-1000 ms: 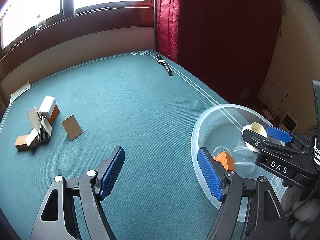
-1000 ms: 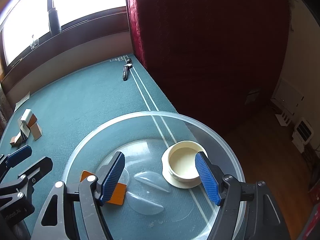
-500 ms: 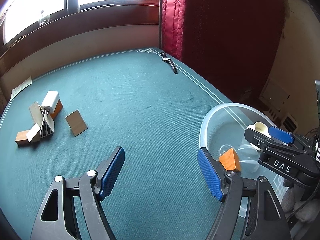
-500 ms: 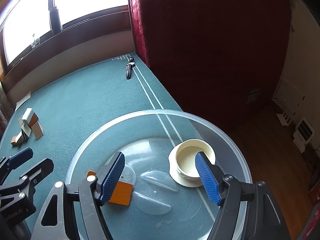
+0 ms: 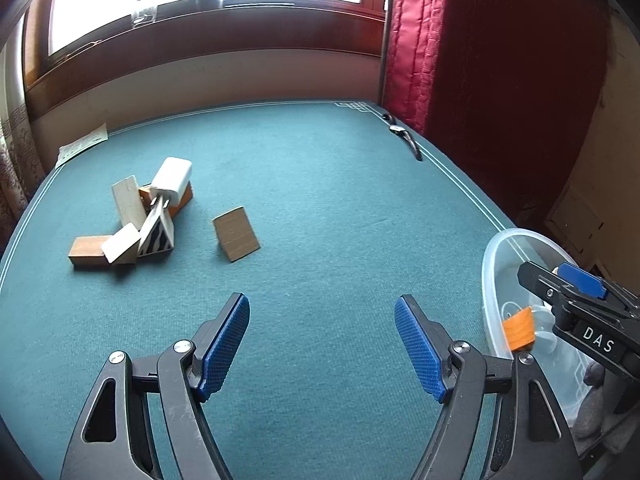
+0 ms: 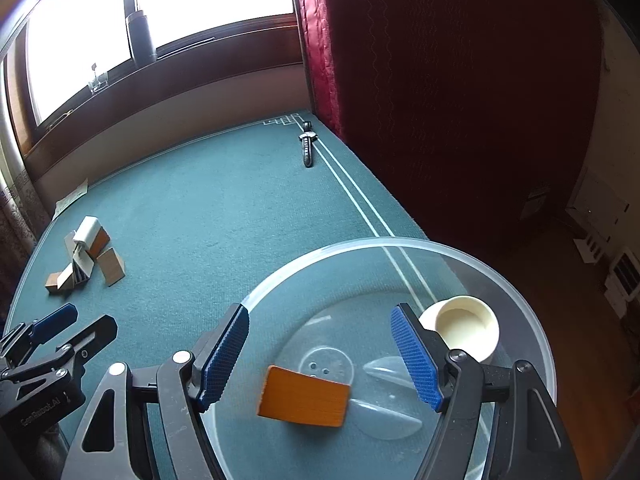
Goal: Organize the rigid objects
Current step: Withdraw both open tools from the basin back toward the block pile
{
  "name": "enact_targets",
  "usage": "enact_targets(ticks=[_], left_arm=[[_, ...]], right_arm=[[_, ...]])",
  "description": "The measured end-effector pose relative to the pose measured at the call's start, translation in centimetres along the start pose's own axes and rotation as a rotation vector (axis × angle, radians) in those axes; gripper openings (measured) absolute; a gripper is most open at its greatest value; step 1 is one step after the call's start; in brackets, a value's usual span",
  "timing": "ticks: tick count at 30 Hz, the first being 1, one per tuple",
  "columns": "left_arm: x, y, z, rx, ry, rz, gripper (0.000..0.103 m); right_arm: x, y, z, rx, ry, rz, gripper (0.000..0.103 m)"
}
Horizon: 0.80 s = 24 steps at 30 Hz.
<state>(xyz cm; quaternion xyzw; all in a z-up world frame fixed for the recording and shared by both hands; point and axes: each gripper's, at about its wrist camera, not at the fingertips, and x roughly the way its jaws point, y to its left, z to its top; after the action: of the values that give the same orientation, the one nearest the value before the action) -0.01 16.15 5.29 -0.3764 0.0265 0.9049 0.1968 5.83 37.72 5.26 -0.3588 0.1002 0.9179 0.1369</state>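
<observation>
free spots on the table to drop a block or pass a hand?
Widest bare stretch: green felt between the block pile with its leaning wooden tile and the clear bowl. The far strip between the paper slip and the watch is also bare. Crowded: around the pile, and inside the bowl with its orange block and cream cup.

A bowl (image 6: pixel 400 244) is set at the table's (image 5: pixel 320 208) right edge; in it a block (image 6: pixel 304 396) lies left of a cup (image 6: pixel 466 326); a heap of blocks (image 5: pixel 136 220) is found toward the left edge, with a single block (image 5: pixel 236 234) just right of it; a watch (image 5: pixel 404 138) lies by the far right corner; a paper (image 5: pixel 82 144) rests at the far left corner.
</observation>
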Motion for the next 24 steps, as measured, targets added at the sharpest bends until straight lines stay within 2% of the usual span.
enact_targets(ticks=[16,24], left_arm=[[-0.5,10.1,-0.6,-0.130,0.007,0.160,0.076],[-0.3,13.5,0.2,-0.149,-0.002,0.220,0.076]], right_arm=[[0.6,7.2,0.0,-0.074,0.020,0.125,0.078],[1.4,10.8,-1.0,-0.126,0.056,0.185,0.078]])
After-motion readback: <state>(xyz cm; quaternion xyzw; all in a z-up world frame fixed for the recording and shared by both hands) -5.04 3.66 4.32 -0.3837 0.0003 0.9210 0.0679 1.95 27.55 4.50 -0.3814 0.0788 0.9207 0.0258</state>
